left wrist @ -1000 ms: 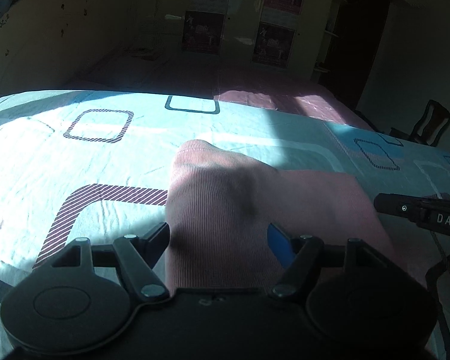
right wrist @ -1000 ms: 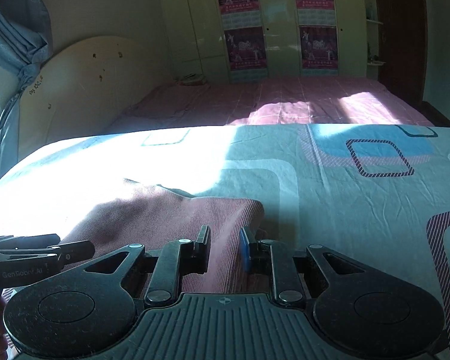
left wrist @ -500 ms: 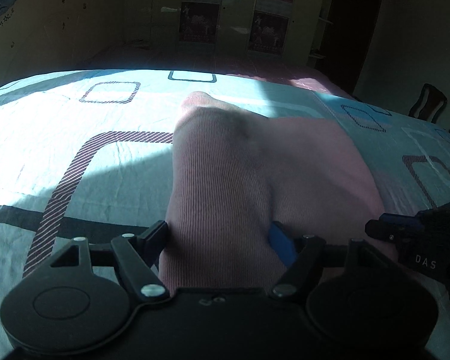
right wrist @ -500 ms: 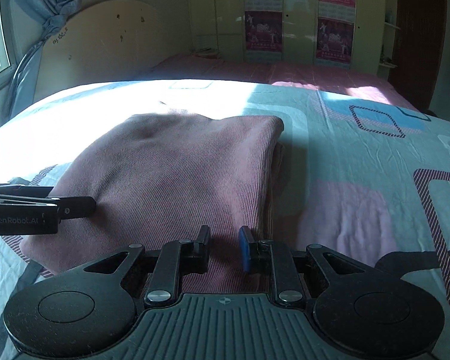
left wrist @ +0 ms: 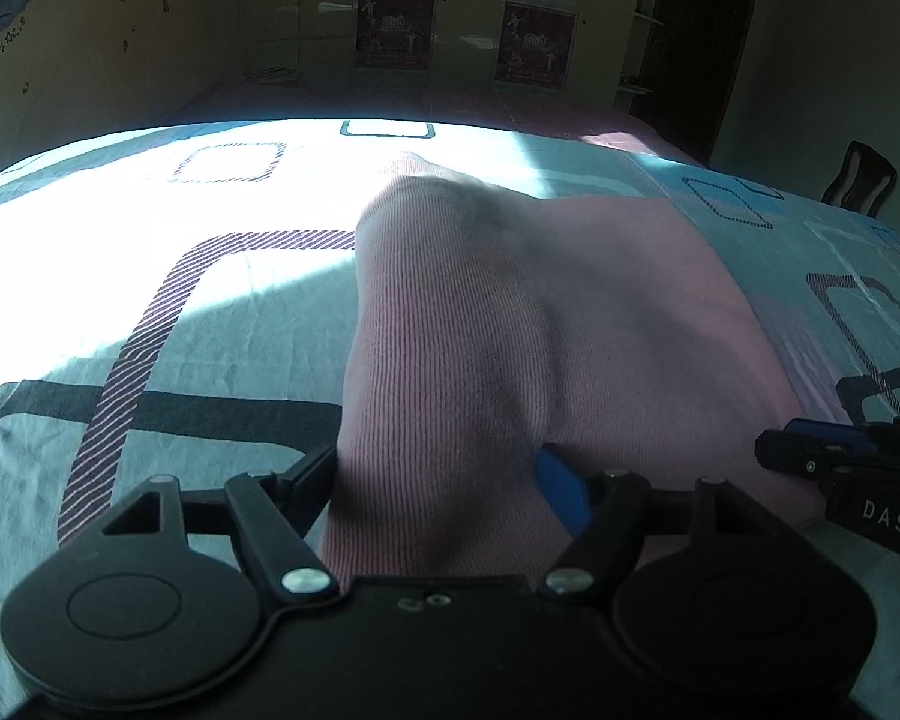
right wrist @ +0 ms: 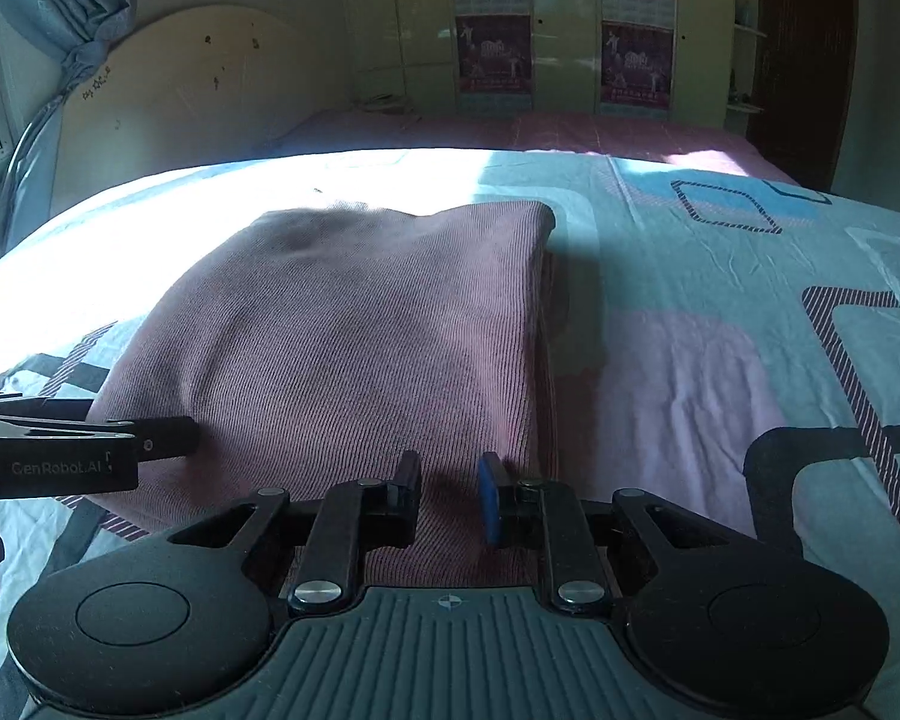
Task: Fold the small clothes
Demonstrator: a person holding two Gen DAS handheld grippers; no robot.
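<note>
Your left hand-held gripper (left wrist: 438, 468) has its jaws spread wide, with a thick bunch of the pink garment (left wrist: 510, 324) filling the gap between them; whether they are pinching it or just straddling it, I cannot tell. Your right hand-held gripper (right wrist: 450, 492) has its jaws apart by a narrow gap, set over the near hem of the garment (right wrist: 354, 348), and I cannot tell if they grip the cloth.

The garment lies on the bed (right wrist: 720, 300), already doubled over, its folded edge at 12 o'clock and its near hem at 6 o'clock by both grippers. Holding the two near corners this way probably lets you carry the hem forward evenly for another fold.

Both grippers sit low and roughly level, pointing toward 12 o'clock, side by side.
</note>
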